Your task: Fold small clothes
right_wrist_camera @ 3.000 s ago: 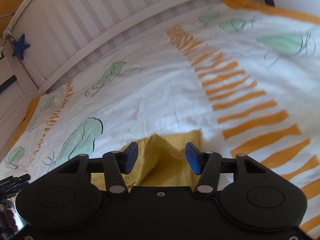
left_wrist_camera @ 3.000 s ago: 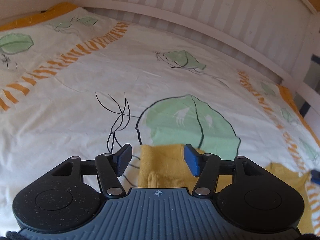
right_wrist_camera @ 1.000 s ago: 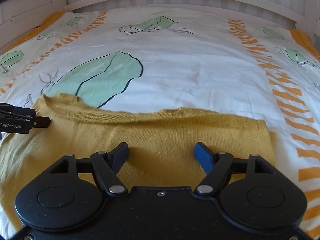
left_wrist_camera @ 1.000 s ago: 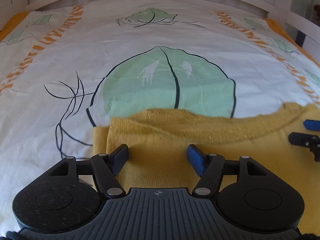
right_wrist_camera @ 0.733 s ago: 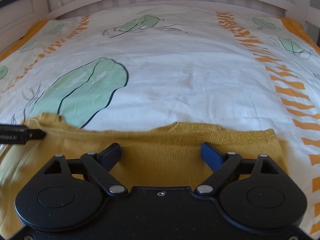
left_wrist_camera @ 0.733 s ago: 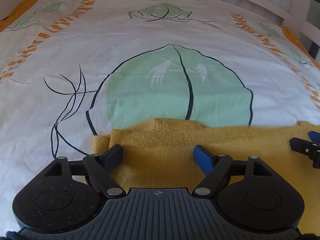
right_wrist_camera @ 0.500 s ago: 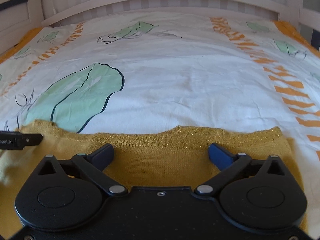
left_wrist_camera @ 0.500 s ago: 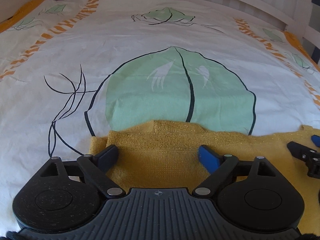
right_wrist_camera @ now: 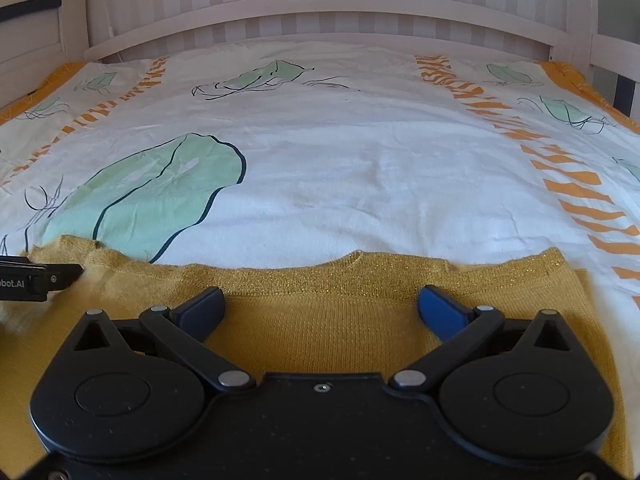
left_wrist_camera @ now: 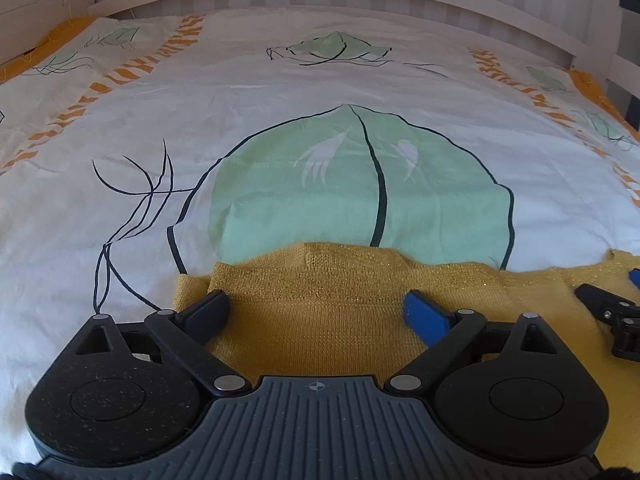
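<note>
A mustard-yellow knitted garment (left_wrist_camera: 344, 276) lies flat on the bedsheet, its far edge running across both views (right_wrist_camera: 500, 276). My left gripper (left_wrist_camera: 314, 304) hovers over the garment's left part. Its jaws are still opening, the cloth lying below them with neither pad pressing on it. My right gripper (right_wrist_camera: 320, 296) is over the right part, open wide, and its pads are also clear of the knit. Its fingers (left_wrist_camera: 600, 300) show at the right edge of the left wrist view. One left finger (right_wrist_camera: 60, 278) shows at the left edge of the right wrist view.
The bedsheet (right_wrist_camera: 340, 168) is white with green leaf prints and orange dashed stripes. A white slatted headboard (right_wrist_camera: 320, 4) bounds the far side, and rails run along both sides. Beyond the garment the sheet stretches to the headboard.
Both pairs of jaws have spread wider, away from the cloth. The garment, bunched between the pads three seconds ago, now lies spread flat. Both views show less of it.
</note>
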`<state>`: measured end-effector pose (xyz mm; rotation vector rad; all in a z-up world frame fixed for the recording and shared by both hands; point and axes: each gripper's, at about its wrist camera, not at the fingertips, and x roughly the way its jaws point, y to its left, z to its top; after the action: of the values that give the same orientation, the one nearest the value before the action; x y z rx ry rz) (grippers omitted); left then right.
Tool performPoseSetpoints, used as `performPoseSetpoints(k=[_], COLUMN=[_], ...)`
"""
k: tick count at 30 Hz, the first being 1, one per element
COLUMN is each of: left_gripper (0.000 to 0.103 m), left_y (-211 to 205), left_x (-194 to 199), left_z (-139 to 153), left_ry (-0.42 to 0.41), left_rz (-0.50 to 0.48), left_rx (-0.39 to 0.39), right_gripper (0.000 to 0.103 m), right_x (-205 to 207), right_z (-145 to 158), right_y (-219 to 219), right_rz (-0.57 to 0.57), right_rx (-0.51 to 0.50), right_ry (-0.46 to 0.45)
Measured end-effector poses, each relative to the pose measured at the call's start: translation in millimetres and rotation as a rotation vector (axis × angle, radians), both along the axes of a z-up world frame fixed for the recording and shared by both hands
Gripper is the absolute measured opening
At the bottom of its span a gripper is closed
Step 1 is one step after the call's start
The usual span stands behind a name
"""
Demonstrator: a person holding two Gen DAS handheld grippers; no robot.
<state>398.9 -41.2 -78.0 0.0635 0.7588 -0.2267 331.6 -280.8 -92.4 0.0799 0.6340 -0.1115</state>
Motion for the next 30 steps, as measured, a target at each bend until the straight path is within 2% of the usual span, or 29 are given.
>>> performPoseSetpoints(k=[5, 9, 11, 16, 19, 22, 26, 30], left_gripper=[0.096, 0.093, 0.093, 0.093, 0.093, 0.093, 0.093, 0.094], left_y=[4, 19, 31, 58, 77, 95, 108, 110], left_x=[1, -6, -21, -71, -95, -109, -112, -111], left_z=[4, 18, 25, 36, 35, 30, 19, 15], left_ry=[0.029, 0.077, 0.052, -0.003, 0.019, 0.061, 0.095, 0.094], left_rz=[-0.038, -0.054, -0.024, -0.001, -0.001, 0.014, 0.035, 0.034], left_rx=[-0.009, -0.055, -0.057, 0.020, 0.023, -0.012, -0.038, -0.052], right_gripper=[0.103, 0.103, 0.103, 0.103, 0.103, 0.103, 0.103, 0.103], right_x=[0, 0, 1, 1, 1, 1, 1, 2], right_z=[-1, -2, -2, -2, -2, -2, -1, -1], right_y=[-1, -1, -1, -1, -1, -1, 1, 3], right_rz=[-0.002, -0.003, -0.002, -0.003, -0.003, -0.003, -0.003, -0.005], right_rx=[-0.002, 0.000, 0.000, -0.003, -0.006, -0.012, -0.019, -0.031], right_ry=[-0.006, -0.009, -0.008, -0.008, -0.007, -0.005, 0.000, 0.006])
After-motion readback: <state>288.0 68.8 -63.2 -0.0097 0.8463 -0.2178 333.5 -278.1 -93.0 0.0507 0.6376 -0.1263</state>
